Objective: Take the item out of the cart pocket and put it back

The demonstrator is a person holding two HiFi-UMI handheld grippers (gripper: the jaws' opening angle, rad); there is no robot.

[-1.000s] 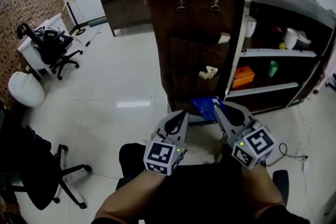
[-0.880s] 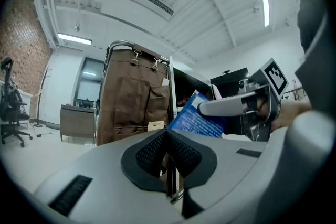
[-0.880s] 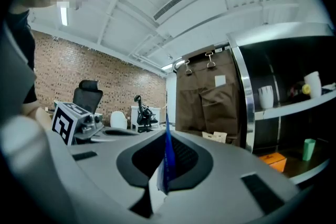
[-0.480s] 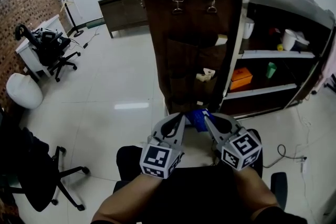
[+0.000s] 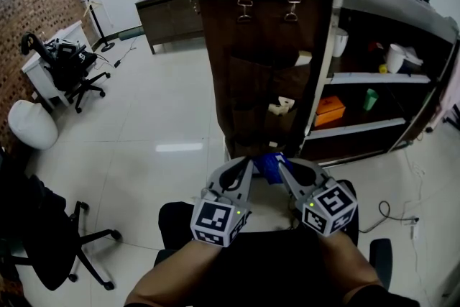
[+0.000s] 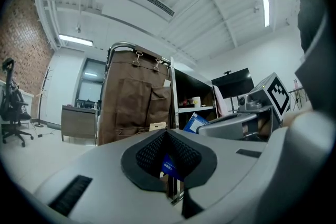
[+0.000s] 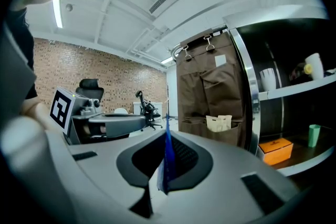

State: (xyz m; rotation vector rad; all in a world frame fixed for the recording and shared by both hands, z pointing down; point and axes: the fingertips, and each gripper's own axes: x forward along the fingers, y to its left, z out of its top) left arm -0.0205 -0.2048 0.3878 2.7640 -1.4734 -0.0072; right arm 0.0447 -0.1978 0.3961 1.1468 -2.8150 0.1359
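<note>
— Where's the item?

— The blue packet point(image 5: 269, 165) is out of the pockets. It's in the air between my two tongs, at 6 o'clock from the brown pocket panel point(image 5: 251, 47) hanging on the end of the cart point(image 5: 321, 61).

— Which tongs have it?

— Both. My right tongs point(image 5: 284, 167) are clamped on it, and in the right gripper view it stands edge-on between the pads. My left tongs point(image 5: 247, 163) are pinched together on its other corner, with blue showing between the mesh pads.

— Is it touching the cart?

— No. In both gripper views the panel stands well beyond it.

— Anything in the pockets?

— A cream item point(image 5: 282, 106) sticks out of one, at 12 o'clock from the packet. An orange box point(image 5: 332, 106) sits on a cart shelf at 2 o'clock.
</note>
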